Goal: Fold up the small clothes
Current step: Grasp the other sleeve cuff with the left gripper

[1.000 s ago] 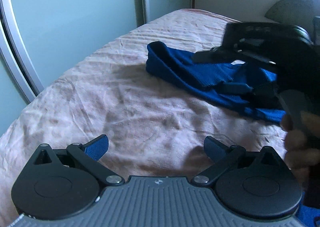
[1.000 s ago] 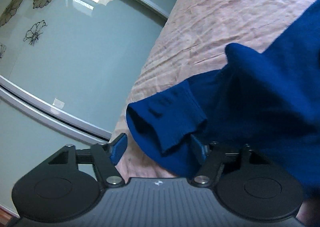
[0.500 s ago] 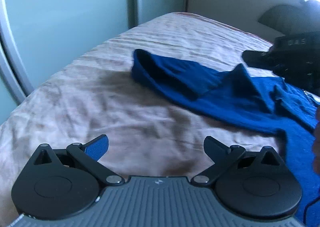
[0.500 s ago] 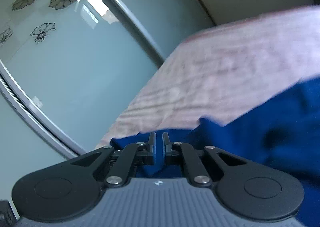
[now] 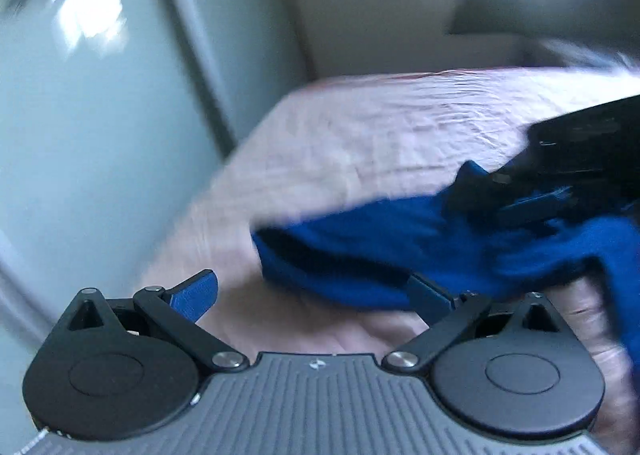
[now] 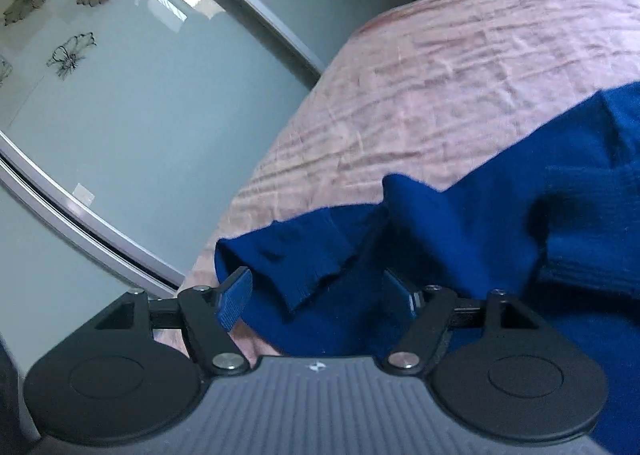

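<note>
So on the far left there's the pale green frosted-glass sliding door (image 6: pixel 132 103) with flower prints on it and a grey metal frame, and the bed with the wrinkly pink sheet (image 6: pixel 460 67) runs right up next to it. Left gripper (image 5: pixel 314 297) hangs low over the sheet with its blue-padded fingers (image 5: pixel 196 293) spread wide, nothing between them; the view from it is pretty motion-blurred. Just ahead of it lies the dark blue knit garment (image 5: pixel 360 259), rumpled on the pink sheet, and its near edge sits right at the left gripper's right-hand finger, can't tell if it's actually touching. Moving right, the right gripper (image 6: pixel 320 295) is also spread wide, and the blue knit garment's ribbed cuff end (image 6: pixel 304 271) droops down into the gap between its fingers (image 6: pixel 236 299) without being pinched. The rest of the garment bunches up to the right of that, over the lower right of the bed. In the left wrist view the right gripper (image 5: pixel 536 205) shows as a blurry black shape over the garment's right part.
</note>
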Available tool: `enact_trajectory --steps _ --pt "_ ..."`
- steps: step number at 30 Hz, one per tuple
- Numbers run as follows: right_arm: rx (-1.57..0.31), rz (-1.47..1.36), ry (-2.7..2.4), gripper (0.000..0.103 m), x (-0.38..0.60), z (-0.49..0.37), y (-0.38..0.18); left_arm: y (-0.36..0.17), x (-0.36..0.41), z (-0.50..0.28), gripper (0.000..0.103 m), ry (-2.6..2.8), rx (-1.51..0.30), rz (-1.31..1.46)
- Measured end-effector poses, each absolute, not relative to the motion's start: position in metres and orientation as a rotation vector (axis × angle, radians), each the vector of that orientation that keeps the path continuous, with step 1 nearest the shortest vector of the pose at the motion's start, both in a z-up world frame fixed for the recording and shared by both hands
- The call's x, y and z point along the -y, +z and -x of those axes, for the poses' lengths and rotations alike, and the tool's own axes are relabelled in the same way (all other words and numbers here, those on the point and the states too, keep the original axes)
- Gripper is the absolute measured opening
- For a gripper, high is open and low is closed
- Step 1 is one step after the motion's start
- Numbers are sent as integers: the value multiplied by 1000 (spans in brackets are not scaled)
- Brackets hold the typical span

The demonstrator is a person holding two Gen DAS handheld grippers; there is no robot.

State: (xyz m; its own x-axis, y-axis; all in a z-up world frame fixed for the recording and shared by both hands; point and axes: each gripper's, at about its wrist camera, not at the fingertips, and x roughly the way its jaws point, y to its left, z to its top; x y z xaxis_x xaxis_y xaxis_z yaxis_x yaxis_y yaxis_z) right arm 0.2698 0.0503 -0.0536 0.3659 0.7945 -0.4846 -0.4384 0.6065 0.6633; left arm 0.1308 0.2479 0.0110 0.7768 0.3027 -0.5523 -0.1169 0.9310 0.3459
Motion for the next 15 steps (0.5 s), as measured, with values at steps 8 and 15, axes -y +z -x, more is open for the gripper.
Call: enact_trajectory --steps 8,15 --pt "-851 -480 791 81 -9 -246 -51 -21 -249 -163 75 -18 -611 -849" --pt "-883 -531 772 82 2 -240 -66 -55 -236 -158 67 -215 -582 -1127"
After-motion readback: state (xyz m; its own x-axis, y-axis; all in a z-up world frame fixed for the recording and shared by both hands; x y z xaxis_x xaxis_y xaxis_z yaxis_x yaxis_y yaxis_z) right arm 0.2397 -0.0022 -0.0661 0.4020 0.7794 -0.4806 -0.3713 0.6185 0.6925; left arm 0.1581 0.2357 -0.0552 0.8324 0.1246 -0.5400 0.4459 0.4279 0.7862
